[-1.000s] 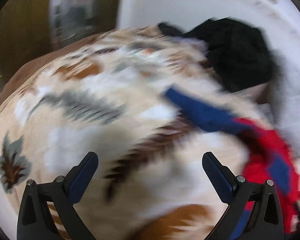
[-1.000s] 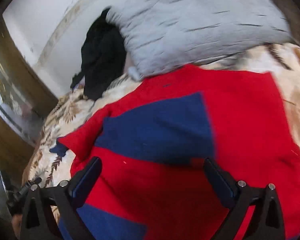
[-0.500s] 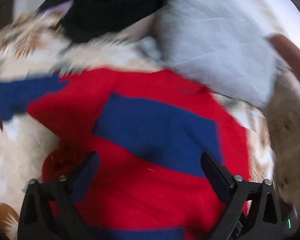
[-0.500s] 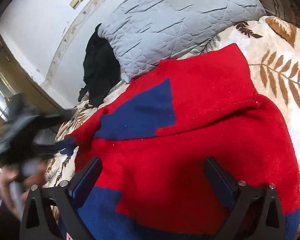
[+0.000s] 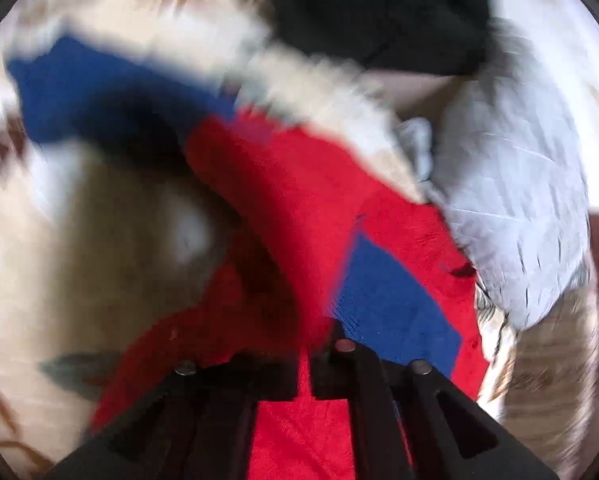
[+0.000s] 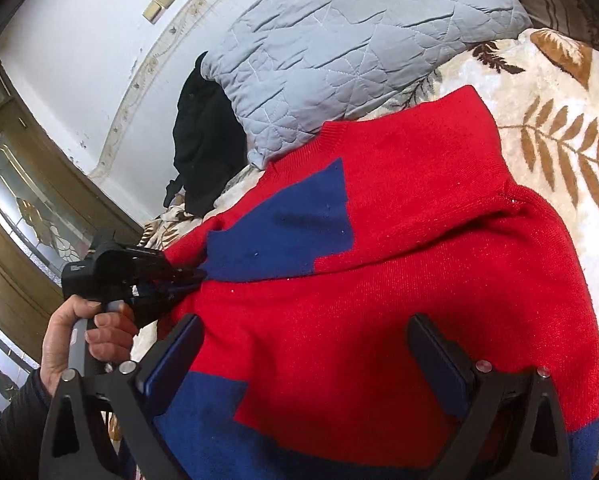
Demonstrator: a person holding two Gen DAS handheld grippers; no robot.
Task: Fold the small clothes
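A red and blue knit sweater [image 6: 399,272] lies on a leaf-patterned blanket. Its right sleeve is folded over the body. In the blurred left wrist view the sweater [image 5: 299,208] stretches away with its blue-cuffed left sleeve [image 5: 91,92] spread at the upper left. My left gripper [image 5: 303,364] is shut on the red fabric near that sleeve's base; it also shows in the right wrist view [image 6: 187,276] at the sweater's left edge. My right gripper [image 6: 303,360] is open and empty above the sweater's lower part.
A grey quilted pillow [image 6: 347,40] lies beyond the sweater, with a black garment [image 6: 203,144] beside it against the white wall. A wooden glazed door [image 6: 15,208] stands at the left. The cream blanket [image 6: 571,128] extends to the right.
My left gripper swung from the blanket to the sweater's left side and closed on the red fabric. My right gripper stayed open over the sweater, whose right sleeve now lies folded in.
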